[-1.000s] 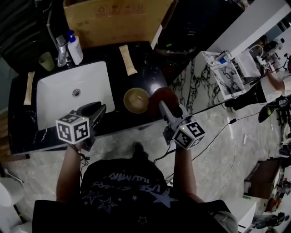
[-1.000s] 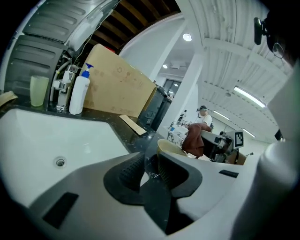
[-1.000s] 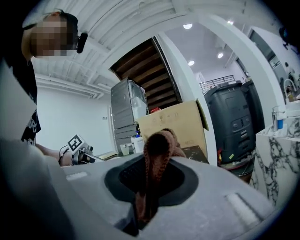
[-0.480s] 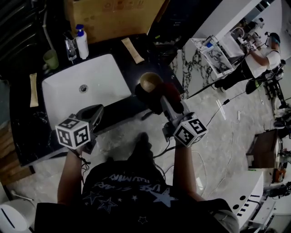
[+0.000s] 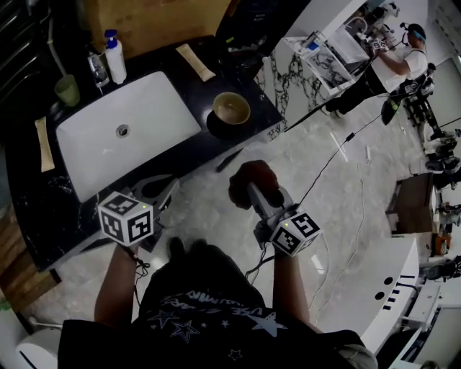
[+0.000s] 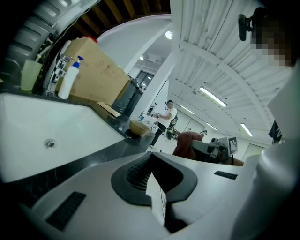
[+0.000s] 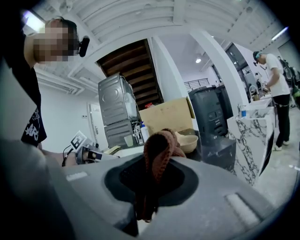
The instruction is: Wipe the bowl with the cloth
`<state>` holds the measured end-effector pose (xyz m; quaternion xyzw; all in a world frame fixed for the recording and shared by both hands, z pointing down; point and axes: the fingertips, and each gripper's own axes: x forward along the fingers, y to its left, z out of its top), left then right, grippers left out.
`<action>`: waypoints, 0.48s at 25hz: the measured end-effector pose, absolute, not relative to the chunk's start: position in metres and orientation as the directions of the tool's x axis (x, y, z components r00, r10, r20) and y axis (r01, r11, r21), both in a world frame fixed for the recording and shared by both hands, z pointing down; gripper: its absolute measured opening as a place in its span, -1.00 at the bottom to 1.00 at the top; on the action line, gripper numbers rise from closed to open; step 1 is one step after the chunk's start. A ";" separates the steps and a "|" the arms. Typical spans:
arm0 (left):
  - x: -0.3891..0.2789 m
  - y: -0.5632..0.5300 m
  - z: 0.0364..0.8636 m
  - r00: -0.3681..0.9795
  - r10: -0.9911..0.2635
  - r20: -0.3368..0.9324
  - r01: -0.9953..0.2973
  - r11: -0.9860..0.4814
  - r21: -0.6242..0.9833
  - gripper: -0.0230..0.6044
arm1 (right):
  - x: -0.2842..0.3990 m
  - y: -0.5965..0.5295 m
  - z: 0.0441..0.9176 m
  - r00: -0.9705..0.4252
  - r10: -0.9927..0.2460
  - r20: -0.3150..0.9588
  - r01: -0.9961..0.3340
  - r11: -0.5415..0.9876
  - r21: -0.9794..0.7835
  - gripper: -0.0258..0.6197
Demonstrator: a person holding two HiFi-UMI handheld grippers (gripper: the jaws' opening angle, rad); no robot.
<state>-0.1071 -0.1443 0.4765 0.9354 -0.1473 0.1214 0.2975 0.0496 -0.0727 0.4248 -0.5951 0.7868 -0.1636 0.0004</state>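
Right gripper point(image 7: 149, 187) clamps the brown cloth point(image 7: 159, 150), its wad sticking out ready for wiping; the bowl point(image 5: 231, 108) waits at twelve o'clock. Left gripper point(image 6: 154, 187), at nine o'clock, is closed and empty.

Black desk point(image 5: 43, 209) with white sink point(image 5: 151, 108) set in it, cardboard box point(image 5: 158, 21) at its far edge. Pale marbled floor point(image 5: 338, 216), cables point(image 5: 338, 155) across it. White marbled table point(image 5: 324, 58) far right, person point(image 5: 403, 61) standing there. Ceiling strip lights point(image 6: 211, 97) on.
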 end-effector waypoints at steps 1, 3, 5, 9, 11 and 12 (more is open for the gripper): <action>-0.106 -0.139 0.478 0.928 -0.198 0.317 -0.346 -0.775 0.529 -0.90 | 0.045 -0.069 0.431 -0.297 -0.932 0.207 -0.934 0.238 -0.266 -0.76; -0.103 -0.124 0.479 0.927 -0.185 0.327 -0.343 -0.771 0.536 -0.90 | 0.036 -0.059 0.437 -0.317 -0.924 0.216 -0.927 0.253 -0.276 -0.76; -0.098 -0.105 0.478 0.925 -0.170 0.339 -0.337 -0.779 0.529 -0.90 | 0.029 -0.048 0.437 -0.335 -0.920 0.204 -0.922 0.274 -0.275 -0.76; -0.091 -0.064 0.474 0.922 -0.177 0.345 -0.342 -0.790 0.509 -0.90 | 0.023 -0.010 0.432 -0.350 -0.918 0.189 -0.921 0.299 -0.251 -0.76; -0.087 -0.040 0.468 0.923 -0.185 0.338 -0.343 -0.792 0.505 -0.90 | 0.025 0.019 0.430 -0.341 -0.920 0.192 -0.925 0.292 -0.243 -0.76; -0.085 -0.026 0.465 0.924 -0.184 0.335 -0.340 -0.795 0.501 -0.90 | 0.026 0.034 0.427 -0.334 -0.924 0.187 -0.927 0.286 -0.243 -0.76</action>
